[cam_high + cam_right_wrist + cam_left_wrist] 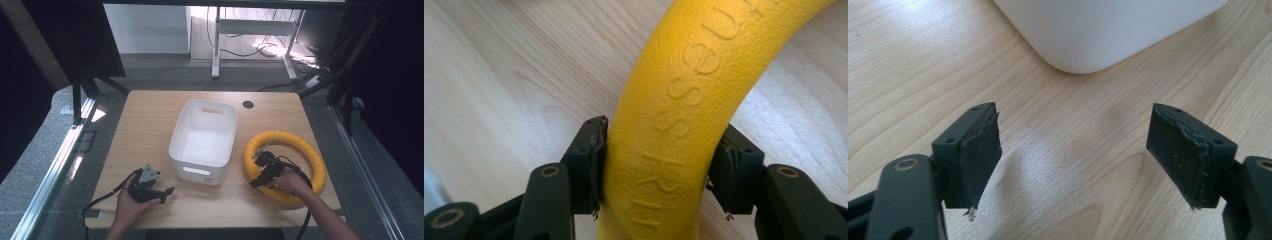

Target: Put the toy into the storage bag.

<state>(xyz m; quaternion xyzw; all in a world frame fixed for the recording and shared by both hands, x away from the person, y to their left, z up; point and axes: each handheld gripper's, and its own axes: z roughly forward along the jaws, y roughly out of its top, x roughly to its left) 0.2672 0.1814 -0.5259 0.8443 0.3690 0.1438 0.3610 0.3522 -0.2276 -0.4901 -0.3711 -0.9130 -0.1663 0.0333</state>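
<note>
My right fingers (591, 165) pinch the yellow ring (684, 105) across its tube where it lies flat on the bench (145, 125) right of the bin (205, 137), my left gripper (150, 187) spread empty; it looks light, grippy, slightly yielding.

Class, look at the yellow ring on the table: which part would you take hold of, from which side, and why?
Grip across the tube of the yellow ring, not its full width, with one jaw inside the hole and one outside. Come from above at the near-left arc, where the right tongs already straddle it. The ring lies flat on the table, its tube is narrow enough for the jaws, and its pebbled skin should resist slipping.
</note>
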